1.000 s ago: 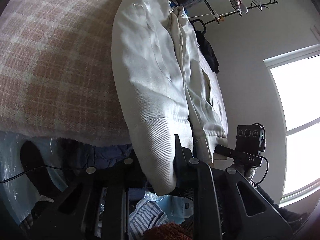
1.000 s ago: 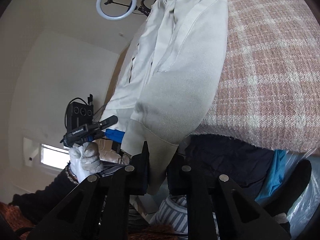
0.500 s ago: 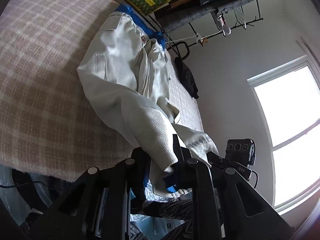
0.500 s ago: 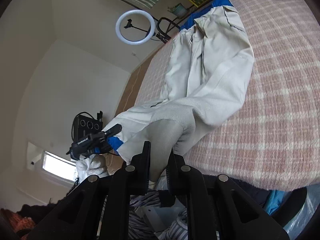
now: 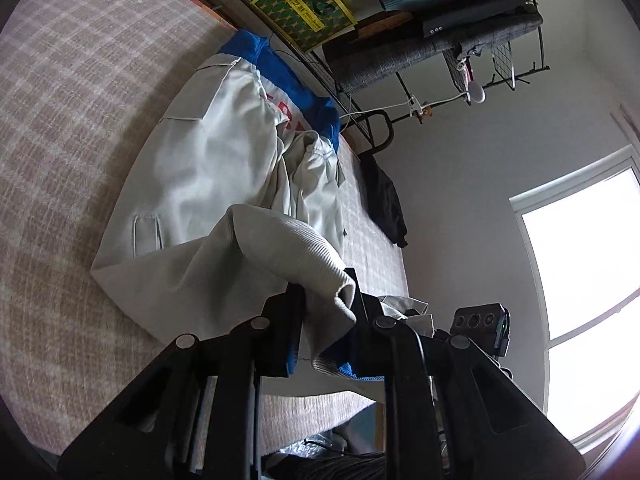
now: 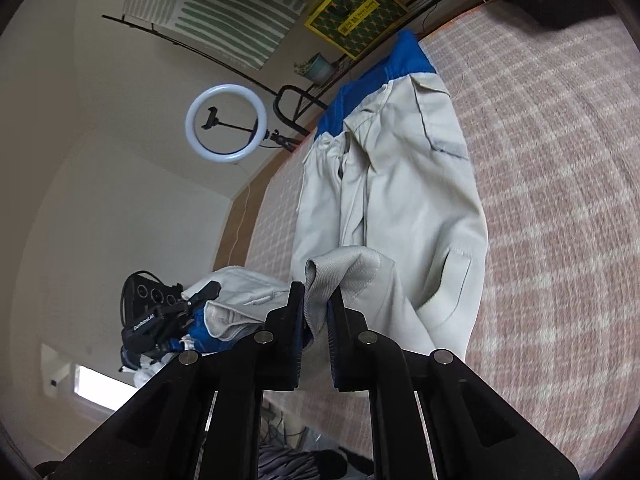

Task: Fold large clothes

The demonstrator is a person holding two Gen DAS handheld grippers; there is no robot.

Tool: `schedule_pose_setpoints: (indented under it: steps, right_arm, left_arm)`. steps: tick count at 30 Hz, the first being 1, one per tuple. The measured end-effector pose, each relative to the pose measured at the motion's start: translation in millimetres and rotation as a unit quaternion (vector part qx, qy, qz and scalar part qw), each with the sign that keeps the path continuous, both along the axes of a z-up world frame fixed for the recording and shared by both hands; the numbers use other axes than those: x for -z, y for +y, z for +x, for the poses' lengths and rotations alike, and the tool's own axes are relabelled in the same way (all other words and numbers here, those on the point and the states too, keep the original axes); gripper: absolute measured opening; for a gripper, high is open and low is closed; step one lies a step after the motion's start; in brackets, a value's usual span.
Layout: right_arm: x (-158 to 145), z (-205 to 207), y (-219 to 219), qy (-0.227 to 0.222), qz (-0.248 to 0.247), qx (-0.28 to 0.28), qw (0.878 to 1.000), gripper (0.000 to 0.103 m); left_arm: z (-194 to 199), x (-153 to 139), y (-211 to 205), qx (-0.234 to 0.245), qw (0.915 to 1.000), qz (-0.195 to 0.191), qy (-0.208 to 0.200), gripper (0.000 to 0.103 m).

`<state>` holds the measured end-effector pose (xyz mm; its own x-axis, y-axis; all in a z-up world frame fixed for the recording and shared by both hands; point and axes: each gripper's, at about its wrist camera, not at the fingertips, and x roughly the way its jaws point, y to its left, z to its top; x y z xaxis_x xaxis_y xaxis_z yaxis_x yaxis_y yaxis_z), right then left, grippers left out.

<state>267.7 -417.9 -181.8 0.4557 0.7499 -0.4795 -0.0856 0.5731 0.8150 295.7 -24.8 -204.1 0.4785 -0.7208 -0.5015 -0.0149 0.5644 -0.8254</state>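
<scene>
Fabric of the cream jacket (image 5: 192, 184) was pinched in both grippers. The left gripper (image 5: 326, 300) stood nearly closed on the ribbed hem (image 5: 296, 256), and the right gripper (image 6: 316, 308) was clamped on the hem's other corner (image 6: 340, 268); its jaws had just been closing a little more, with cloth between them. Compared with 1 second earlier, when the hem hung over the near edge of the plaid bed cover (image 5: 60, 160), both hands had carried it up and inward, so the lower part now arched above the jacket's body. I judged this as the first fold, bottom toward collar, about half done. The blue lining (image 6: 384, 68) showed at the bed's far edge.
</scene>
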Motion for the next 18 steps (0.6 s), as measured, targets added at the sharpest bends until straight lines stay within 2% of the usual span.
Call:
schedule_pose_setpoints:
  steps: [8,12,15,18]
  right_arm:
    - [25,50,-6,0.033,-0.005,0.033,0.999,0.009]
    - [34,70,-3,0.043,-0.011,0.040,0.998,0.009]
    - [38,80,-3,0.045,-0.039,0.050,0.997,0.008]
    - [43,87,-8,0.050,-0.028,0.057,0.997,0.008]
  left_arm:
    - [44,35,0,-0.032,0.9985,-0.006,0.044,0.016]
    - [59,52,3,-0.048,0.9970,0.006,0.060,0.017]
    - [67,63,2,-0.054,0.9958,0.007,0.073,0.017]
    - [74,68,0,-0.057,0.9951,0.016,0.079,0.017]
